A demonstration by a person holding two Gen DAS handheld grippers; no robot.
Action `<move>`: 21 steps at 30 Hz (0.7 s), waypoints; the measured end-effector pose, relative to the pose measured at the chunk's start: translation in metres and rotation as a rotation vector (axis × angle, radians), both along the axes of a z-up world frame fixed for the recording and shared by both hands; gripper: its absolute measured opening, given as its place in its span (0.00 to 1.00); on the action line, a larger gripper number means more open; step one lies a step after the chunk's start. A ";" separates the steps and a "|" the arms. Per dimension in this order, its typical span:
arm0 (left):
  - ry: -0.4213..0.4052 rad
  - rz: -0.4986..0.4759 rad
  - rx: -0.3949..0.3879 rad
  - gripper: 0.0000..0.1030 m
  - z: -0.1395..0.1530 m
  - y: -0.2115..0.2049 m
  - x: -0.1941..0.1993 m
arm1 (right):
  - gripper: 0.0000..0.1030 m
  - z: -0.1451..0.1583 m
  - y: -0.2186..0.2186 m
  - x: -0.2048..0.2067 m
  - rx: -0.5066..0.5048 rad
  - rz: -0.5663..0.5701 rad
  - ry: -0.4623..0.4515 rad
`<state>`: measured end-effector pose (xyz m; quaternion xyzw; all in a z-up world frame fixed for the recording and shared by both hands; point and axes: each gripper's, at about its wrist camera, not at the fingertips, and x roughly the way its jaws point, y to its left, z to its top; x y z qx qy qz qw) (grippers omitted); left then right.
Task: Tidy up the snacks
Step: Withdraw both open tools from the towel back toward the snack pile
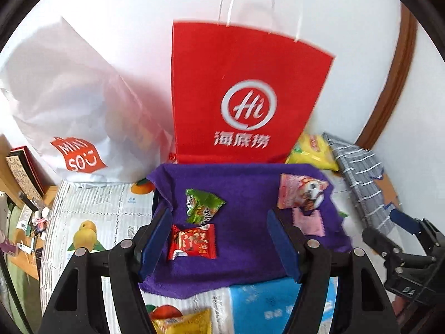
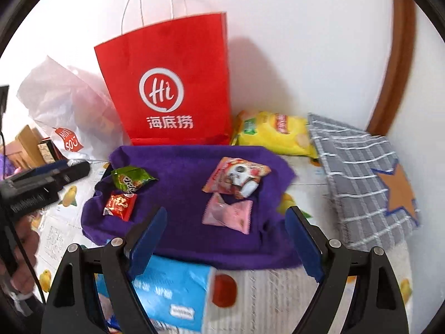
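Four small snack packets lie in two pairs on a purple cloth [image 2: 183, 239], apparently sorted. Both tools, left tool [image 1: 219, 239] and right tool [image 2: 225, 239], hover above, jaws open, holding nothing.

Four small snack packets lie flat on a purple cloth [image 1: 244, 194], in two pairs. Seen from the left wrist, a red packet [image 1: 193, 241] with white lettering sits between the blue fingers [image 1: 155, 239], nearer the left one, and a crumpled green packet [image 1: 203, 206] lies just beyond it, their edges about touching. Seen from the right wrist, a plain pink packet [image 2: 228, 213] with serrated ends lies just ahead of the gap between the fingers [image 2: 147, 243]. A pink packet with a cartoon dog [image 2: 236, 179] (slightly puffed) rests beyond it, overlapping its far edge.
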<state>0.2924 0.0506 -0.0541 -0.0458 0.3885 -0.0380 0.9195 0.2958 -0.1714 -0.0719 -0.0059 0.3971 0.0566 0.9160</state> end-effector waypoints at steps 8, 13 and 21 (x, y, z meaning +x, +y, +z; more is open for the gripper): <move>0.008 -0.013 0.022 0.67 0.002 0.004 -0.052 | 0.84 0.006 -0.005 -0.045 0.025 0.003 -0.014; 0.022 0.004 0.031 0.67 -0.002 0.016 -0.087 | 0.84 0.003 0.001 -0.070 0.028 0.019 -0.018; 0.038 0.055 0.001 0.67 -0.010 0.046 -0.131 | 0.83 -0.018 0.024 -0.106 0.061 0.103 0.023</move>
